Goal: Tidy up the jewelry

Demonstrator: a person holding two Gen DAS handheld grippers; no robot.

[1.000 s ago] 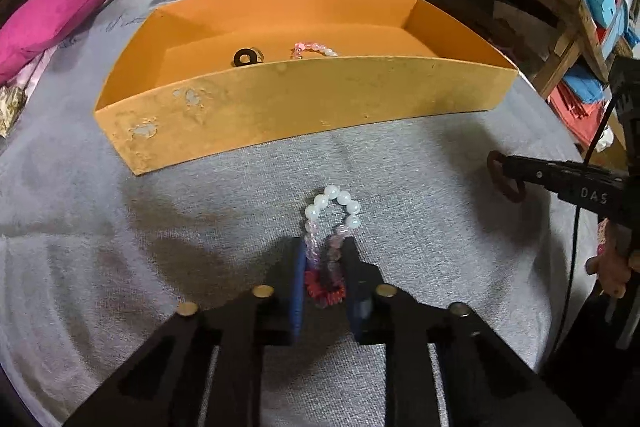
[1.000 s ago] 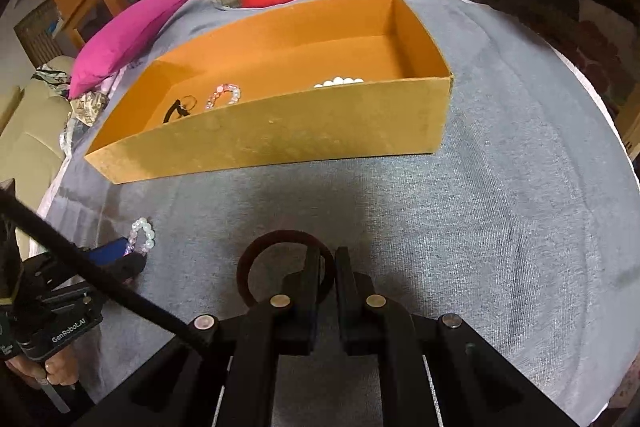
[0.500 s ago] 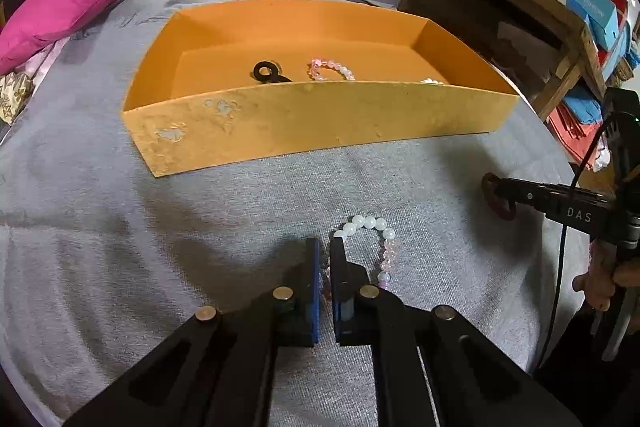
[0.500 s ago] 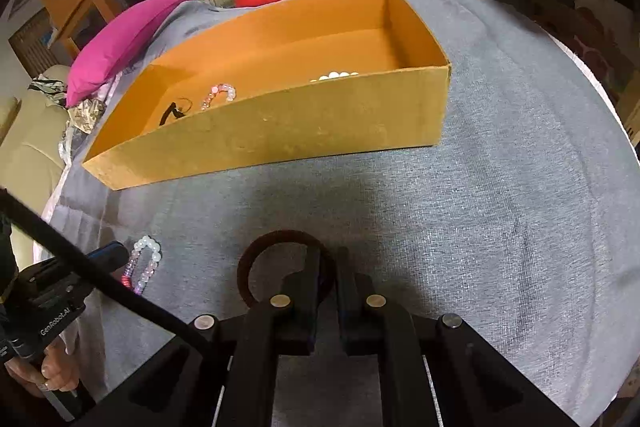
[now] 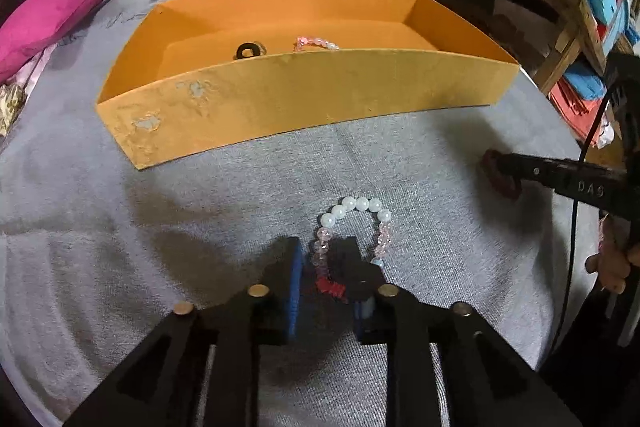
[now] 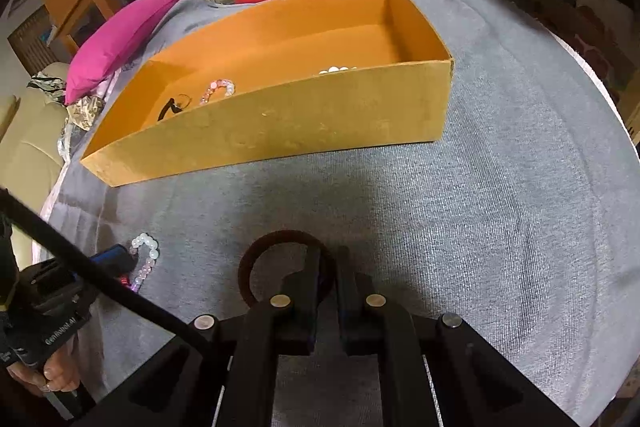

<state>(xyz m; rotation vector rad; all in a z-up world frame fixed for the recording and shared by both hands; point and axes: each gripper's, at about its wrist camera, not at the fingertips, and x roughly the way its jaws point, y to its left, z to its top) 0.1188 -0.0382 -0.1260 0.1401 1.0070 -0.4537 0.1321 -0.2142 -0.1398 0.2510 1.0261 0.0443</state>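
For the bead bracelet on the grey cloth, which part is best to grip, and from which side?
Grip the bead bracelet on its near left strand, coming from above with one finger inside the loop and one outside. It lies flat on the grey cloth as an open loop. The left gripper straddles that strand, its jaws opening.

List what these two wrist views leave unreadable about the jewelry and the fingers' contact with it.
- Left wrist view: the box's front wall cuts off the black ring and pink bead bracelet.
- Right wrist view: only the tops of the white beads show over that wall.
- Left wrist view: the opening left gripper straddles the mixed bead bracelet; pad contact is hidden.
- Right wrist view: the right gripper covers part of the dark ring bangle.
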